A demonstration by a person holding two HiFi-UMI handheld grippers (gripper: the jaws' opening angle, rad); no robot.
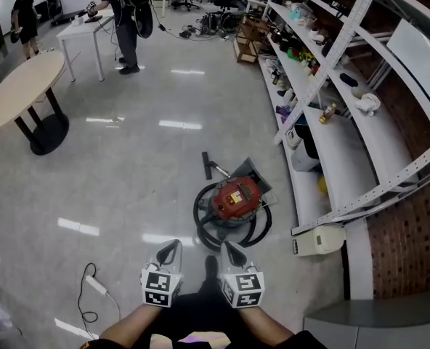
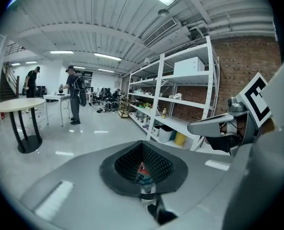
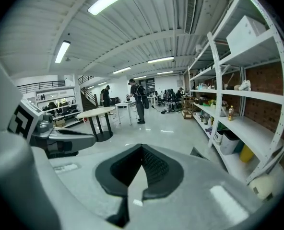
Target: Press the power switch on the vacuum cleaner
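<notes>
1. The shelving rack (image 1: 346, 151) is seen down the right side of the frame.
2. The vacuum cleaner (image 1: 235, 197) is found on the floor at centre frame, near the rack's foot, ringed by its black hose (image 1: 199, 217). It is judged rigid and heavy enough to stay put under a firm downward press on its red top. The switch itself cannot be made out.
3. The left gripper (image 1: 171, 249) and right gripper (image 1: 229, 251) are held at bottom centre, short of the vacuum cleaner. Both sets of jaws are closed together with nothing between them.
</notes>
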